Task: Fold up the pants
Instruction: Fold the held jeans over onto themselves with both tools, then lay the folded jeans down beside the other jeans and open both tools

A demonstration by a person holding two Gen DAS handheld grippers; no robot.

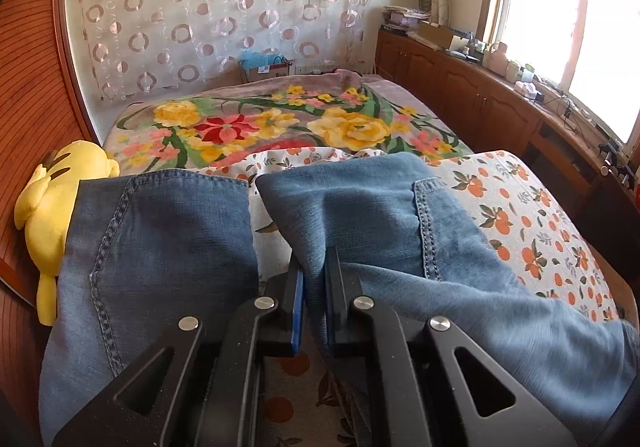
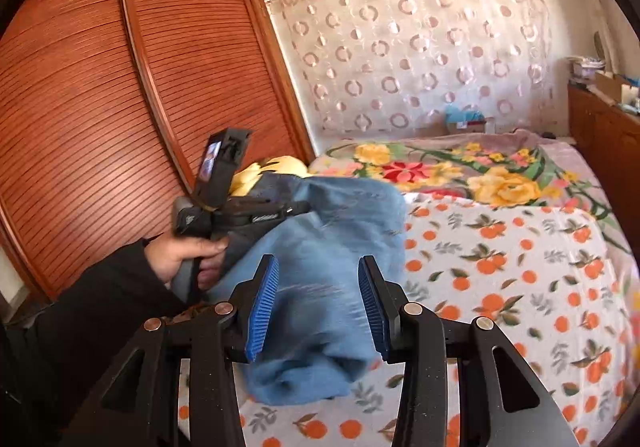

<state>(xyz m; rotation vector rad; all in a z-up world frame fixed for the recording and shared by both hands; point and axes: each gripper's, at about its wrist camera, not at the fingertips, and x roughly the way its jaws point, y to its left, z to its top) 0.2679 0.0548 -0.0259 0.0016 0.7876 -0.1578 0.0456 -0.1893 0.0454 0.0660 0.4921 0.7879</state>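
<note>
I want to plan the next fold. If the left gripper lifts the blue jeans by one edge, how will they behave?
The jeans will probably hang limp: they already drape in soft creases around the shut left gripper. They look thick with stitched seams, so likely rather heavy for cloth. The free part between the open right gripper pads may sag or slide on the orange-print sheet.

My bed (image 2: 540,327) carries an orange-print sheet (image 2: 500,279) over its near part and a floral blanket (image 2: 460,171) across its far end. The blue denim pants (image 2: 320,287) lie bunched on the sheet toward the bed's wardrobe-side edge. A yellow plush toy (image 1: 48,207) sits at that same edge.
</note>
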